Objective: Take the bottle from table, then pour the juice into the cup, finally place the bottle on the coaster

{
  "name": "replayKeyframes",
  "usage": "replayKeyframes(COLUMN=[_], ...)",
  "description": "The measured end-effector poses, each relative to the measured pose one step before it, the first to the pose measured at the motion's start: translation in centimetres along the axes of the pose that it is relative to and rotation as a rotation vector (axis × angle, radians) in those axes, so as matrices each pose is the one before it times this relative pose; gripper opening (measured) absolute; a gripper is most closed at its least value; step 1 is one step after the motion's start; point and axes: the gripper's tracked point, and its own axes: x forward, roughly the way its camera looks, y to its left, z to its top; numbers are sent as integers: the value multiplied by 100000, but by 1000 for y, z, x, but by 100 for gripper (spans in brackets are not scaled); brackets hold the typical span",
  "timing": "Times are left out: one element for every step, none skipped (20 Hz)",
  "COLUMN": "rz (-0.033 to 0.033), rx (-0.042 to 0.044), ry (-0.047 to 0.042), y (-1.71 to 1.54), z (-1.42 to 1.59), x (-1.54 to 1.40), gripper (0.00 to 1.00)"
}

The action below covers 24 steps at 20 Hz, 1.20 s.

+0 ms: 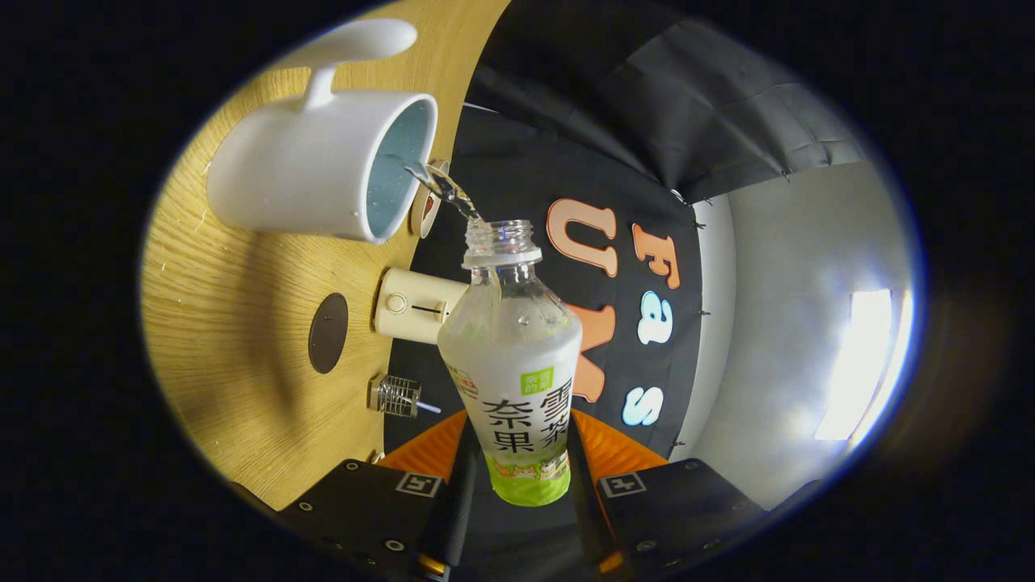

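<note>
the table (242, 323) is filling the frame's left, rolled sideways because the gripper (521, 485) is tipping. upper left, 1 cup (315, 174) is catching juice. centre, the bottle (515, 356) is being clamped by both fingers. the coaster (328, 332) is waiting below the cup.

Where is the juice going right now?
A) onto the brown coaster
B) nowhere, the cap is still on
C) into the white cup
C: the claw grips the tilted, uncapped bottle, and a stream runs from its mouth into the white cup.
</note>
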Motion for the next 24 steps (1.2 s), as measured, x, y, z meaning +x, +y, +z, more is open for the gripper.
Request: replayKeyframes(rz=[-303,-475,-121,-482,143,-608,-290,-683,-376,-547,-168,-1240,-508,-403,8,-224,-179,-253,-150,-57,-151,-102,-366,-167], rx=[-1101,-1062,-970,-663,-538,-535,-657,-755,-894,-941,-1321,-1630,-1437,-870,-535,-525,-660,-719,-808,-755,-857,-811,-932,-798], ry=[-692,-690,-539,-519,-537,-273,-654,-416,-717,-492,-579,-564,-720,-630,-640,-540,-539,-474,-407,-546,-499,-731,-531,-518], y=[-150,-197,-101,-179,19,-186,-42,-183,-111,-164,-102,-399,-209,-164,-53,-57,-98,-113,-99,-105,-106,-61,-155,-89], z=[140,82,-67,59,4,21,141,27,77,-17,-48,19,105,49,114,101,131,49,104,41,43,27,102,24], x=[11,81,95,105,45,120,-66,107,28,180,89,127,42,112,-2,33,1,7,-29,55,29,92,71,50], gripper=[56,56,56,56,56,56,56,56,56,56,56,56,56,56,56,56,56,56,56,56,56,56,56,56])
